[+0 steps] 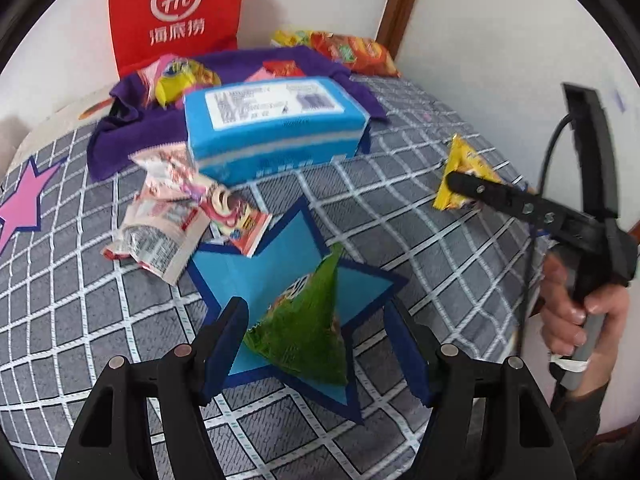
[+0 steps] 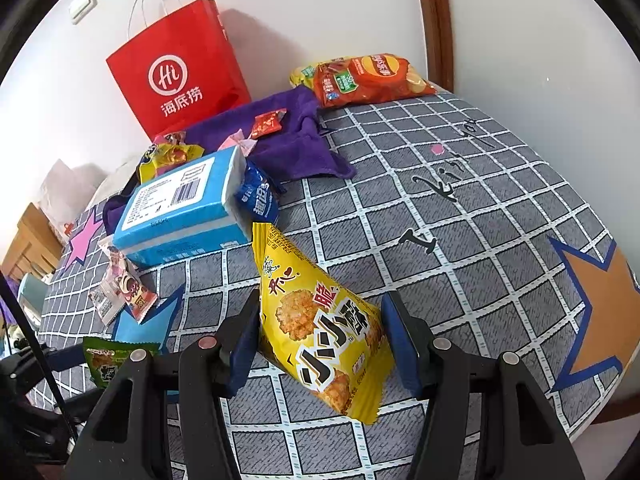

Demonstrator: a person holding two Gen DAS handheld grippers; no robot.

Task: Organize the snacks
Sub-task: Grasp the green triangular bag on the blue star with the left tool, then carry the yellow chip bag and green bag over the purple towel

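Note:
My left gripper (image 1: 316, 340) is open around a green triangular snack bag (image 1: 306, 316) that stands on the blue star of the cloth; a gap shows between its right pad and the bag. My right gripper (image 2: 320, 340) has its pads against both sides of a yellow triangular snack bag (image 2: 320, 320); it also shows in the left wrist view (image 1: 460, 180), gripped at the right. The green bag shows at the lower left of the right wrist view (image 2: 112, 360). A red paper bag (image 2: 180, 68) stands against the wall at the back.
A blue tissue pack (image 1: 272, 128) lies mid-table beside a purple cloth (image 2: 288, 140) with small candies on it. Pink-white snack packets (image 1: 180, 208) lie at the left. Orange chip bags (image 2: 368, 80) lie at the back. The table edge (image 2: 600, 400) curves at the right.

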